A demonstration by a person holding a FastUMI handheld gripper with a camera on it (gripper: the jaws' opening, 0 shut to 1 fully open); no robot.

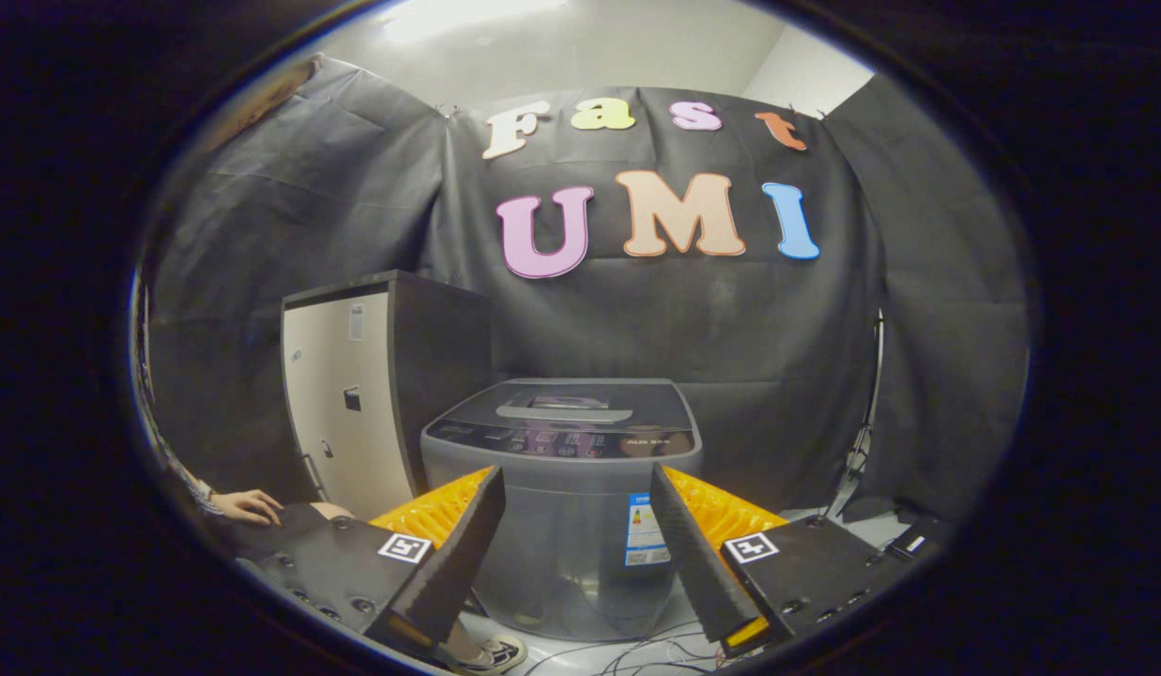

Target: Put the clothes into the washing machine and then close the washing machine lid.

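A grey top-loading washing machine (566, 488) stands on the floor straight ahead, beyond my fingers. Its dark lid (566, 406) lies flat and shut on top, with a control panel along the front edge. My gripper (575, 563) is open, with nothing between its fingers, held some way in front of the machine's front wall and below its top.
A tall dark cabinet with a pale door (345, 404) stands left of the machine, against the black cloth wall. A person's hand (250, 505) rests low to the left of my fingers, and a shoe (491, 654) shows below them. Cables (655, 652) lie on the floor by the machine's base.
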